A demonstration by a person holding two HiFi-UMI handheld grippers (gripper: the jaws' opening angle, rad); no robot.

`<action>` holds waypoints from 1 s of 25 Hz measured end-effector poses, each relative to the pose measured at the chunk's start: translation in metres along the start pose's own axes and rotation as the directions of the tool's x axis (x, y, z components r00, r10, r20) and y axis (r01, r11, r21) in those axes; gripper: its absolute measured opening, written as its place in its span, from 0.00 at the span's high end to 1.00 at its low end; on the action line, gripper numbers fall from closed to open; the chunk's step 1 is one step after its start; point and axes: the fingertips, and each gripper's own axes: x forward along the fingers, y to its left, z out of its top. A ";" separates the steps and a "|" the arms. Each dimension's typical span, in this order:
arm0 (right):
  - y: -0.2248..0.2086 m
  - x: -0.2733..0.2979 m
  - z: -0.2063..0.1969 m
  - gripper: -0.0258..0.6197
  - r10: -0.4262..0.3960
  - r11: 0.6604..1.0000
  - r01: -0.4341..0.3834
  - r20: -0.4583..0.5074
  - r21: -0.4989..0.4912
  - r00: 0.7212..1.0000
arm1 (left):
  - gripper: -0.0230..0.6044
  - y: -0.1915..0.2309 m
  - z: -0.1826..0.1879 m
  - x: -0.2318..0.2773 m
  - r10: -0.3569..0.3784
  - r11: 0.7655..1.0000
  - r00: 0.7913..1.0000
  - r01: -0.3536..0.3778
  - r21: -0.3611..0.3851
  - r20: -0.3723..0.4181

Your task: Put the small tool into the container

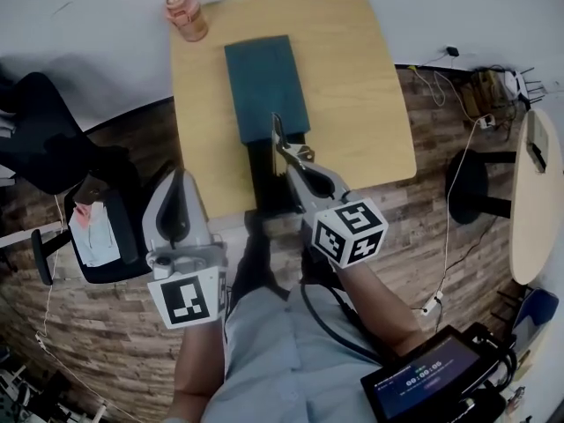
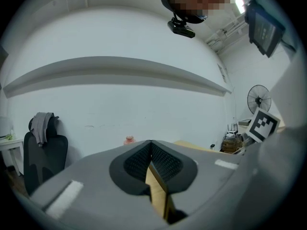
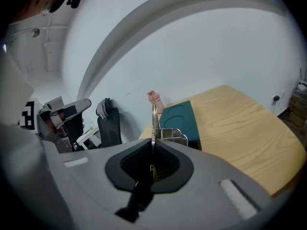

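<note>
A teal container [image 1: 264,86] with round recesses lies on the wooden table [image 1: 352,77]; the right gripper view shows the teal container [image 3: 178,118] too. My right gripper [image 1: 293,161] hovers over the table's near edge, just short of the container. It is shut on a small metal tool [image 1: 280,139], a thin blade with a wire loop, which sticks up and forward from the jaws [image 3: 154,121]. My left gripper [image 1: 181,181] hangs lower left, off the table, shut with nothing in it [image 2: 150,146].
A pink bottle [image 1: 186,15] stands at the table's far left corner. A black office chair [image 1: 44,139] and a seat with cloth on it [image 1: 97,227] are on the left. A round stool [image 1: 467,183], a second table [image 1: 533,192] and cables are on the right.
</note>
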 end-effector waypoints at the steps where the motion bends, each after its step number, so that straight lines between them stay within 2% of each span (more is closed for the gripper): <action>1: -0.002 0.000 -0.003 0.96 -0.001 1.000 0.001 -0.006 0.014 1.000 | 0.95 0.000 0.000 0.001 -0.004 1.000 1.000 0.004 0.002 -0.002; 9: -0.005 0.006 -0.019 0.96 0.037 0.979 -0.031 -0.029 0.199 0.999 | 0.95 0.002 0.002 0.004 -0.013 1.000 1.000 0.013 0.012 -0.006; 25: -0.006 0.009 -0.040 0.96 0.049 0.971 -0.025 -0.093 0.239 0.994 | 0.95 -0.011 0.000 0.005 -0.040 0.999 0.999 0.040 0.011 -0.004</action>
